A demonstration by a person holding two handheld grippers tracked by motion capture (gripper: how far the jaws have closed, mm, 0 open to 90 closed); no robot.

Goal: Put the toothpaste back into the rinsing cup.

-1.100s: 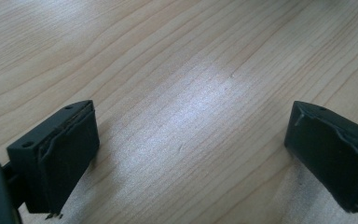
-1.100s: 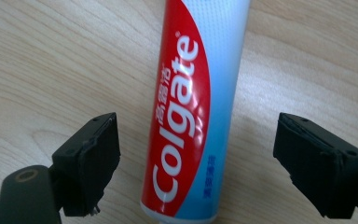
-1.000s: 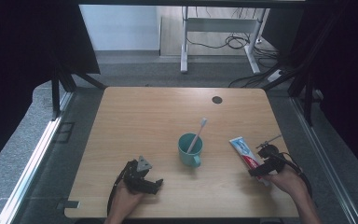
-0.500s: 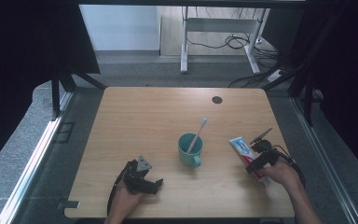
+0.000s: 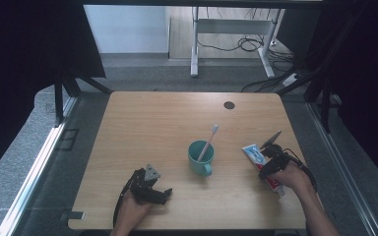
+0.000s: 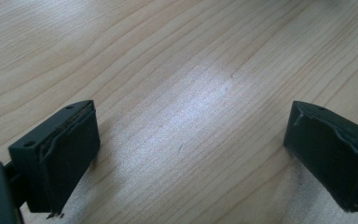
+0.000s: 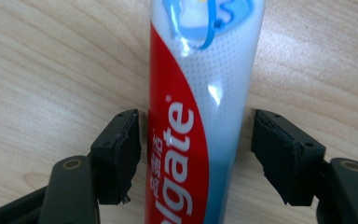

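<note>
A red, white and blue toothpaste tube [image 5: 254, 156] [image 7: 200, 112] lies flat on the wooden table [image 5: 167, 128] at the front right. My right gripper [image 5: 267, 167] [image 7: 196, 154] is lowered over it, open, one jaw on each side of the tube with small gaps. A teal mug [image 5: 199, 158] with a white toothbrush [image 5: 208, 141] leaning in it stands at the table's middle front. My left gripper [image 5: 163, 195] [image 6: 191, 154] rests at the front left, open wide over bare wood.
A small dark round spot [image 5: 229, 105] marks the table's far right part. Beyond the far edge stand a white desk frame [image 5: 229, 37] and cables on the floor. A metal rail [image 5: 34, 162] runs along the left side.
My right gripper has tipped down and settled over the toothpaste tube, jaws on either side. The left gripper has stayed put.
</note>
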